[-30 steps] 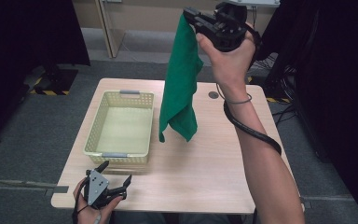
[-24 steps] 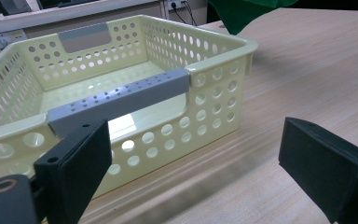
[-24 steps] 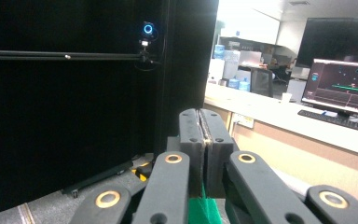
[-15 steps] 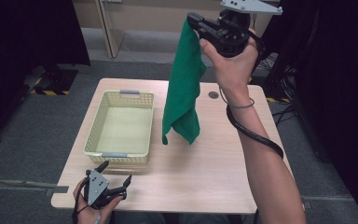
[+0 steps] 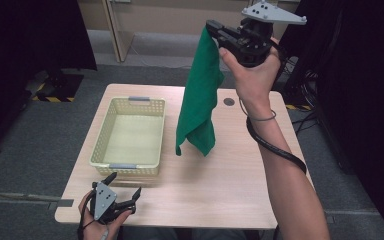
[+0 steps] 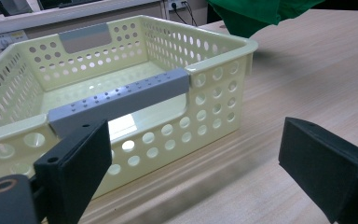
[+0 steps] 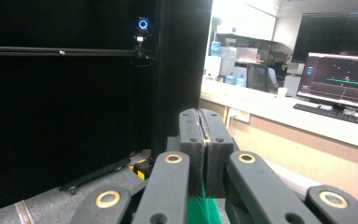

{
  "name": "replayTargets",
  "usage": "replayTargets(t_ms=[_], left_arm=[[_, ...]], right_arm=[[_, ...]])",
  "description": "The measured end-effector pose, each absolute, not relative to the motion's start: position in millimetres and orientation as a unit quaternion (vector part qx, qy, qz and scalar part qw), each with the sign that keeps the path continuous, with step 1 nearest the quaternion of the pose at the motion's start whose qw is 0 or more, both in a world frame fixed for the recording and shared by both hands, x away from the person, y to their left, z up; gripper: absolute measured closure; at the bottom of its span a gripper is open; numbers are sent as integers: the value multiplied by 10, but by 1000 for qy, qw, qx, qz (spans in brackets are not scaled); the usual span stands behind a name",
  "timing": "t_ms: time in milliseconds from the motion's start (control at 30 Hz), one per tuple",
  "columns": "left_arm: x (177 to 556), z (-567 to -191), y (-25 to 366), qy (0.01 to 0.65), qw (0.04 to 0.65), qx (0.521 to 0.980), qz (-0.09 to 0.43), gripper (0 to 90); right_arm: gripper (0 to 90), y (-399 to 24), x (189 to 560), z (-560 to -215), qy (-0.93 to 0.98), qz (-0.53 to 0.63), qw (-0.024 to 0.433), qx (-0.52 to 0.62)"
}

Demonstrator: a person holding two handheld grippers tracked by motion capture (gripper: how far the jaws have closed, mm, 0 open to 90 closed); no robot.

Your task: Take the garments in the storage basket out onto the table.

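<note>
Green cloth (image 5: 199, 95) hanging above table (image 5: 230, 185) beside basket (image 5: 130, 135), pinched at top edge by right gripper (image 5: 214, 29); left gripper (image 5: 122, 192) spread, idle. Probably soft, light, limp: best gripped at an edge.

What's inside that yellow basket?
Nothing: the basket shows a bare floor in the high view. In the left gripper view its near wall and grey handle hide a strip of the floor.

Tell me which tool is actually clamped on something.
The right tool, raised above the table's far side: it is shut on the green cloth, which hangs from it. The left tool near the basket stands open, holding nothing.
</note>
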State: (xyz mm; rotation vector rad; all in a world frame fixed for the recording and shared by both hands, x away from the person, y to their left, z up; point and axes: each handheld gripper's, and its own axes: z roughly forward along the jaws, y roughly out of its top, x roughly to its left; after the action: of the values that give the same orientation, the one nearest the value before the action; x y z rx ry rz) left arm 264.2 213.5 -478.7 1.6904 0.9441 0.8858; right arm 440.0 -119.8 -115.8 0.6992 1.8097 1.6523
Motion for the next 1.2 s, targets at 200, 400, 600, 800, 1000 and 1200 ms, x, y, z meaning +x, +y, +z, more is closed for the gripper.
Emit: replayTargets(t_ms=[200,400,600,800,1000,1200], left_arm=[[2641,-4788,2135,388,485,694,364,85],[2640,-4788,2134,387,485,694,364,85],[2640,-4788,2131,387,484,695,365,85],[2641,-4788,2131,387,484,695,365,85],[2641,-4788,2133,388,485,694,365,85],[2641,-4788,2131,388,484,694,366,85]], right_arm=[[888,-1261,4404,-1221,680,617,293,267],[887,-1319,4405,-1303,682,613,294,270],[887,-1383,4405,-1395,683,609,294,276],[887,-1423,4418,-1483,686,606,287,281],[887,-1432,4419,-1563,691,601,287,282],[887,-1443,4403,-1649,696,595,285,282]])
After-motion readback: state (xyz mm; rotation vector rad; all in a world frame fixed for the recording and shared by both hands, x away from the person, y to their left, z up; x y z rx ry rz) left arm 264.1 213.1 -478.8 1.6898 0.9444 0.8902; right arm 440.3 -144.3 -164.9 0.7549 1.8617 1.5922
